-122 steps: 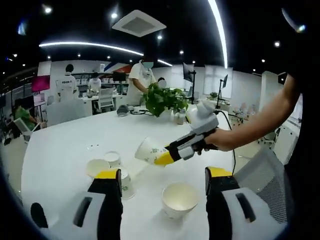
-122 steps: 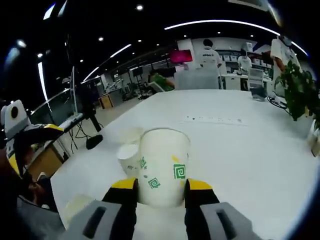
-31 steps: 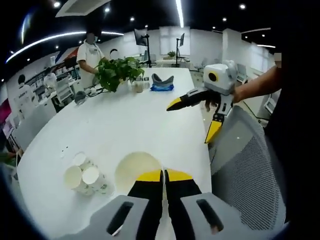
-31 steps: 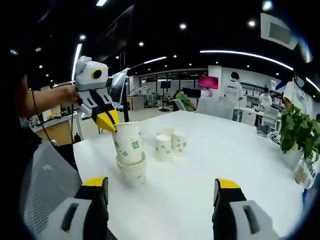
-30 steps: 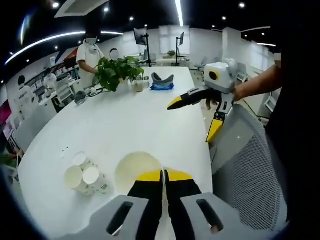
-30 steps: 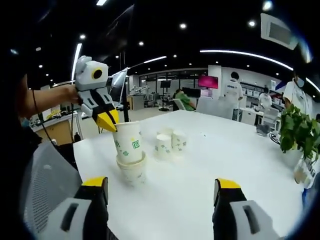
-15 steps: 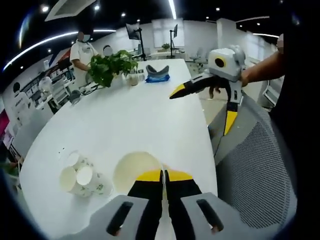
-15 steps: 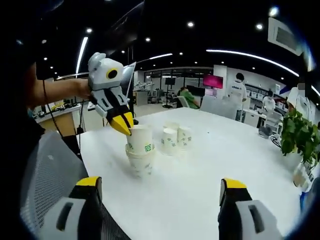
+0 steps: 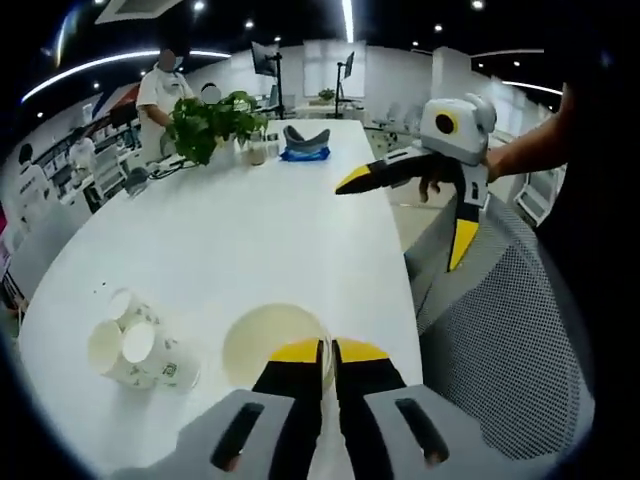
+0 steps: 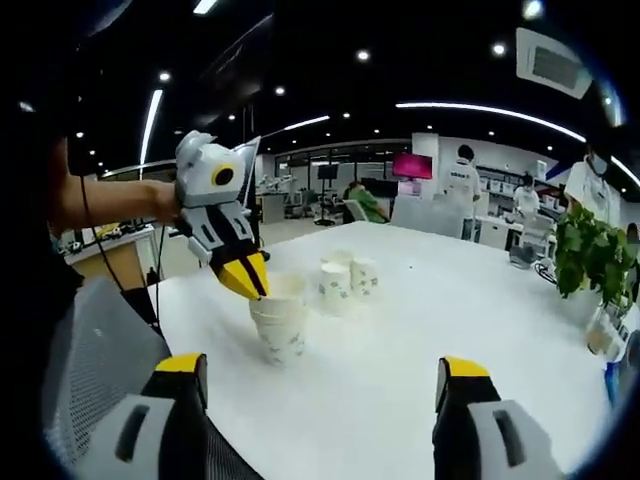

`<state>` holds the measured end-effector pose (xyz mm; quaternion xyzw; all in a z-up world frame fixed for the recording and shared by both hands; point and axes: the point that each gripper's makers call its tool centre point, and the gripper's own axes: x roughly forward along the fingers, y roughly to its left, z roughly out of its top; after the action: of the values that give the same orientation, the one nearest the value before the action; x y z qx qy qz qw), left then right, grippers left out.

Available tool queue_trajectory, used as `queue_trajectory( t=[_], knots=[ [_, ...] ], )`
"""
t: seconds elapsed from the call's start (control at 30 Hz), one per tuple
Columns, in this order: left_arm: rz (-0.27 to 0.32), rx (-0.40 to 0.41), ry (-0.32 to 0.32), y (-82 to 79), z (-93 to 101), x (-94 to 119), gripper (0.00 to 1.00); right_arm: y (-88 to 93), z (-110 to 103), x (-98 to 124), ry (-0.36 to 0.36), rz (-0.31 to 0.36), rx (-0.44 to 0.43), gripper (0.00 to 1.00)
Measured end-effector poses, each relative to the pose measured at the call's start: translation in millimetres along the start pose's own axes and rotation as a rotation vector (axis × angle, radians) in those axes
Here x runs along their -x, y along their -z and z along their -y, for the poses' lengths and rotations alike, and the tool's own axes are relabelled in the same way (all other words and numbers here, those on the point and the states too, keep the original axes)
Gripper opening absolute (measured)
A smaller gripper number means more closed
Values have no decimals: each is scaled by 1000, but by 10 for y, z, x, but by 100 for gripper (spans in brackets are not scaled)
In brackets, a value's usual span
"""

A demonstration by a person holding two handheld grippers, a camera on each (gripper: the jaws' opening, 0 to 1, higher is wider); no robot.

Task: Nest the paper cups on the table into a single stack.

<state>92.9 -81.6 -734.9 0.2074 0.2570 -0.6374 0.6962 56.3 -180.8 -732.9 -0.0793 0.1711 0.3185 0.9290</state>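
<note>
My left gripper (image 10: 246,275) pinched shut on rim of nested cups (image 10: 279,322), standing at near table (image 9: 250,230) edge. Spare cups (image 9: 128,345) further left, well apart. Right gripper (image 10: 318,400) gaping, holding nothing.

Risk: rim pinch crumples wall, or stack tips off edge when I let go.

Right gripper view gives stack's side profile, seating seemingly full; left gripper view looks into stack mouth.

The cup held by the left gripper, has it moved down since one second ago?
Yes. In the right gripper view the held cup has sunk into the cup below, which stands on the white table.
</note>
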Motion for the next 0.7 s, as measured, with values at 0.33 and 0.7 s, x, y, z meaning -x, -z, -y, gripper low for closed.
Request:
queue_trajectory(
  t=[0.33,0.7],
  knots=[
    [9,31,21,55,3,-49,0,4,-71,-45,-9,-10,31,94],
    [113,38,-22,-136,-96,96,12,47,-129,-69,-34,-31,32,95]
  ],
)
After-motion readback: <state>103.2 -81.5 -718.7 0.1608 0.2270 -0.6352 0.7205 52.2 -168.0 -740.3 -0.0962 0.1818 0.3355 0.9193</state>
